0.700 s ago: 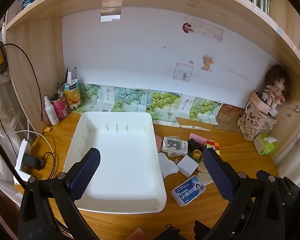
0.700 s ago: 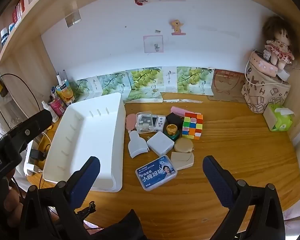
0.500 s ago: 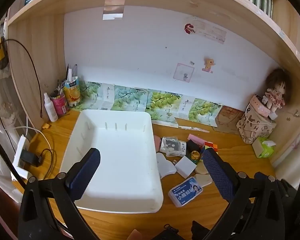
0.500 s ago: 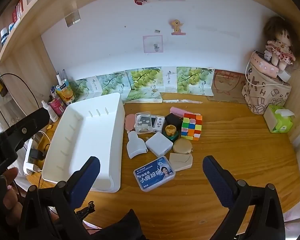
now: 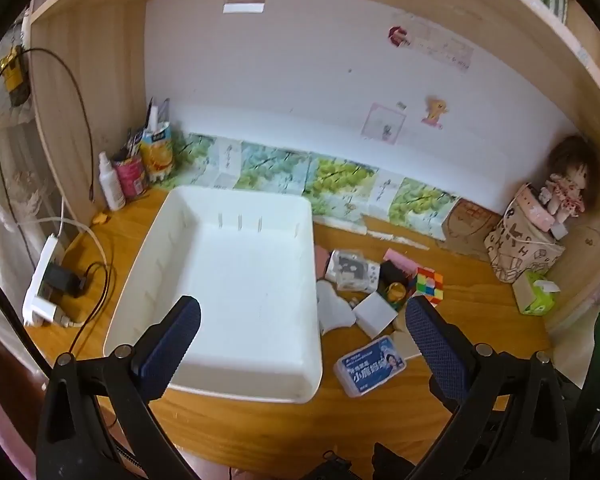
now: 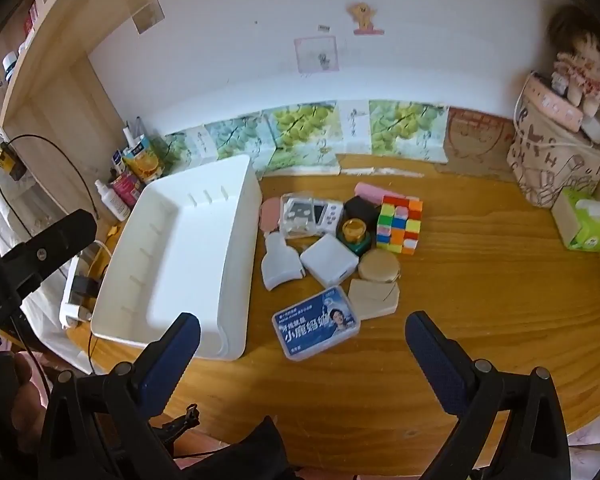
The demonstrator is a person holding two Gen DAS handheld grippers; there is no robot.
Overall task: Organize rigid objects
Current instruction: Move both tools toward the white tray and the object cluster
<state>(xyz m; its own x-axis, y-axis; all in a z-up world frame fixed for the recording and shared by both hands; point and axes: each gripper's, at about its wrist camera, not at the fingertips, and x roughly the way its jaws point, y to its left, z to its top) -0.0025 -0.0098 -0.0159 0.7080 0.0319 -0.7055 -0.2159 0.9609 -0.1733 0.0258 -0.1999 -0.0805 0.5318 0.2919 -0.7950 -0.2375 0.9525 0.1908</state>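
- On the wooden desk (image 5: 472,308), in the left wrist view, the large white rectangular plastic bin (image 5: 236,280) lies with nothing in it, and every place here is given from it.
- Above its near edge the left gripper (image 5: 302,330) hangs with its dark blue padded fingers (image 5: 172,340) spread wide, gripping nothing.
- Just right of the bin a cluster of small items sits on the desk: a blue-labelled flat clear plastic case (image 5: 369,365) nearest its front right corner, a white square box (image 5: 376,312) farther back, and a multicoloured puzzle cube (image 5: 430,284) at the cluster's far right.
- Left of the bin lies a white power strip (image 5: 40,280); behind its far left corner stands a white spray bottle (image 5: 111,180).
- In the right wrist view, the right gripper (image 6: 302,354) hovers over the desk at the bin's (image 6: 172,256) front right, fingers (image 6: 432,360) wide apart and holding nothing.
- The blue-labelled case (image 6: 316,328) lies just right of the bin, between the two fingers in this view.
- Beyond it, away from the bin, sit a round tan compact (image 6: 379,265) and the puzzle cube (image 6: 400,224).
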